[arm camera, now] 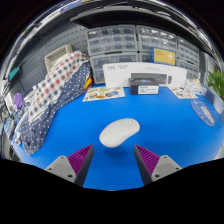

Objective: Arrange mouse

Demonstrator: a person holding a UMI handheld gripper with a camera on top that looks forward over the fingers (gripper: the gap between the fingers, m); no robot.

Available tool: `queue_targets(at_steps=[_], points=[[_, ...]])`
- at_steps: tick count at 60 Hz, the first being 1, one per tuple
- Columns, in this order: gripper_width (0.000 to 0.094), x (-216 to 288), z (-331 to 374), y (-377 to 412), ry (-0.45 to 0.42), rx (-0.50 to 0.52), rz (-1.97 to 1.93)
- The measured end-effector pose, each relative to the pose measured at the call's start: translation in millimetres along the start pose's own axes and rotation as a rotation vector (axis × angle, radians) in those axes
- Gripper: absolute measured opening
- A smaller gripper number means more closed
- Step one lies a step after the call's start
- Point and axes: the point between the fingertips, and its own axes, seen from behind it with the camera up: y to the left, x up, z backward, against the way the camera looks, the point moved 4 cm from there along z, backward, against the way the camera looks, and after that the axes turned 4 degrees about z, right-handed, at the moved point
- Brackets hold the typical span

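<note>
A white computer mouse point(119, 131) lies on the blue table surface point(170, 125), just ahead of my fingers and a little left of their middle line. My gripper point(113, 159) is open and empty, its two purple pads point(81, 157) wide apart with bare blue table between them. The mouse is beyond the fingertips, not between them.
A plaid cloth point(55, 92) is heaped to the left of the mouse. Papers point(104, 94) and a white box point(131, 75) lie at the far edge, with storage drawers point(112, 41) behind. A round white object point(203, 113) sits far right near a green plant point(216, 82).
</note>
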Motion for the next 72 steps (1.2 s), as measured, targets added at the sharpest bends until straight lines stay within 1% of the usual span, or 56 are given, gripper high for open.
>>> queue_targets(at_steps=[9,12,22,31,35,36,37,38,39,41,45,49,58,67,69,72], points=[[0.0836,18.7,-39.7,8.8,0.027,-0.022,0.002],[0.0829,27.8,-49.0,10.1,0.023,-0.027,0.002],[0.0833,55.9,-80.7,19.0,0.023,-0.017,-0.006],[0.0823,69.4,-106.4,30.1,0.061,-0.004,0.048],[0.0787,72.0,-112.5,29.9,0.08,-0.017,0.07],[0.0738,72.2,-113.4,29.0,0.086,-0.024,0.075],[0.0721,72.3,-114.2,28.4,0.091,-0.029,0.079],[0.0667,72.4,-114.8,26.9,0.095,-0.038,0.082],[0.0633,72.6,-115.8,25.3,0.096,-0.044,0.086],[0.058,72.9,-116.6,23.4,0.101,-0.055,0.091],[0.0504,72.7,-116.5,21.3,0.107,-0.06,0.078],[0.0484,72.4,-116.2,21.0,0.118,-0.048,0.083],[0.0348,72.2,-115.1,18.8,0.146,-0.007,0.1],[0.0344,78.3,-109.1,10.0,0.178,0.067,0.115],[0.0344,87.5,-102.2,3.4,0.167,0.082,0.142],[0.0345,110.9,-84.9,-10.6,0.118,0.102,0.17]])
